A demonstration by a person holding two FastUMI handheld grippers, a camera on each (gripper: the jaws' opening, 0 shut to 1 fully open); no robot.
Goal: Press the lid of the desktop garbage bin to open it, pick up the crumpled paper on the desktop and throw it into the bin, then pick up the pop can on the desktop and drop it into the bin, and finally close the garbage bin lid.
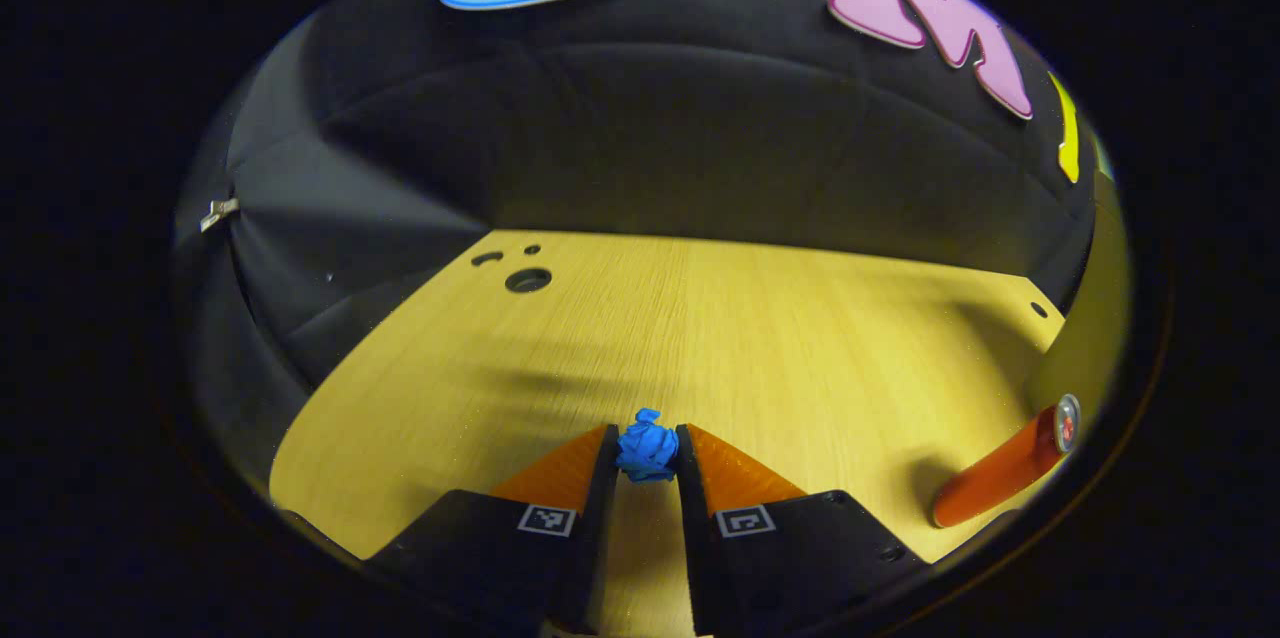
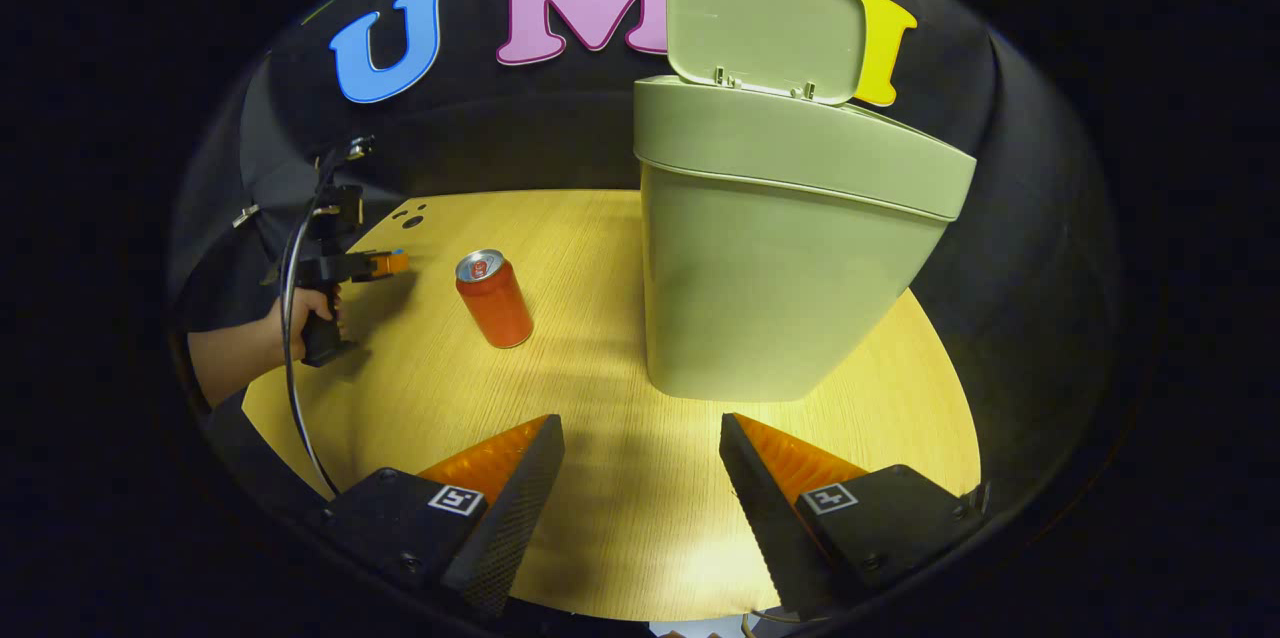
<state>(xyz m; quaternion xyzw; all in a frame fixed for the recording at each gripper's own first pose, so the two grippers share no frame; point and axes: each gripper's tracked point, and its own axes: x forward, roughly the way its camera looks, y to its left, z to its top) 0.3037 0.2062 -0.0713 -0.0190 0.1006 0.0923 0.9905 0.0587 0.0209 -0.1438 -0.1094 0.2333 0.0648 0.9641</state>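
Left gripper (image 1: pixel 647 451) clamps the blue crumpled paper (image 1: pixel 647 448); right gripper (image 2: pixel 640 458) gapes. Bin (image 2: pixel 780 268) lid (image 2: pixel 765 23) raised; pop can (image 2: pixel 494 299) at 10 o'clock, label unreadable.

black cloth wall (image 1: pixel 650 148), wooden table (image 1: pixel 800 338)

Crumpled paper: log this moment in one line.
bin lid open | left hand-held gripper shut on crumpled paper | pop can on desktop

No legible text, brand or number found on pop can (image 2: pixel 494 299) or garbage bin (image 2: pixel 790 258); square coded markers noted on gripper fingers (image 2: pixel 452 500), unreadable as text.
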